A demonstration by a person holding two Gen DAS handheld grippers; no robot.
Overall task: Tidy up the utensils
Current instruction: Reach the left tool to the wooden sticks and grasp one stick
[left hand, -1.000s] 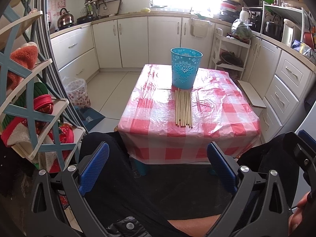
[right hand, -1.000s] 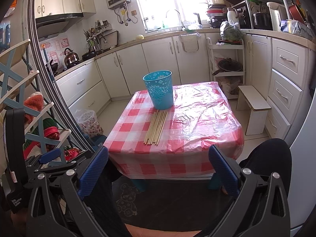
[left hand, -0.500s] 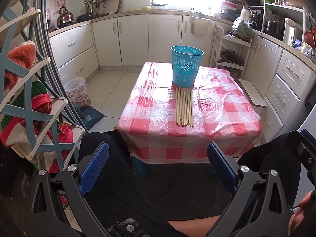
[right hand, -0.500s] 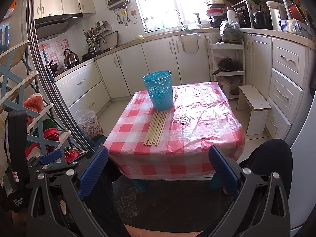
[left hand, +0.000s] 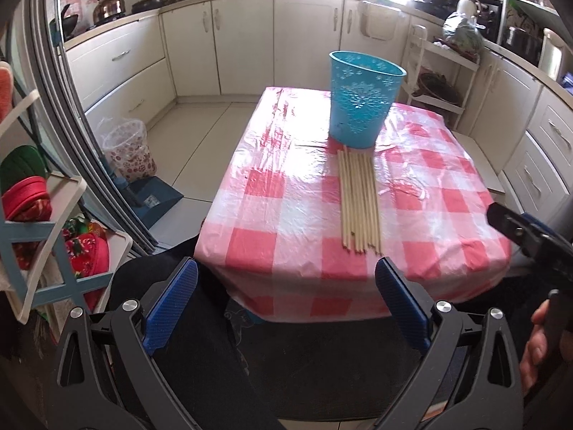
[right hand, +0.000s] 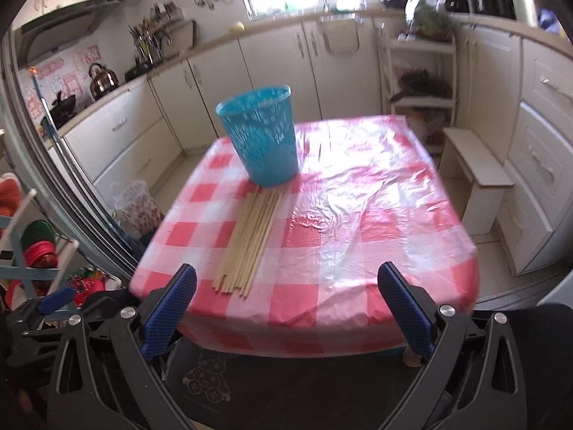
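Observation:
Several long wooden chopsticks (left hand: pixel 359 199) (right hand: pixel 250 240) lie side by side on the red-and-white checked tablecloth (left hand: pixel 286 215) (right hand: pixel 358 222). Just behind them stands an upright teal plastic bin (left hand: pixel 361 102) (right hand: pixel 261 136). My left gripper (left hand: pixel 286 286) hangs open in front of the table's near edge, nothing between its blue pads. My right gripper (right hand: pixel 286 294) is open too, at the near edge and just right of the chopsticks' ends. The right gripper's body shows at the right rim of the left wrist view, held by a hand (left hand: pixel 537 351).
A shelf rack (left hand: pixel 35 222) with red and green items stands at the left, with a small patterned waste bin (left hand: pixel 129 150) on the floor. White cabinets line the back and right; a low white stool (right hand: pixel 476 179) is right of the table. The person's dark-clothed legs are below the grippers.
Both grippers have moved forward toward the table, so the table, chopsticks and bin look larger. The right wrist view is slightly blurred from motion. Both stay open.

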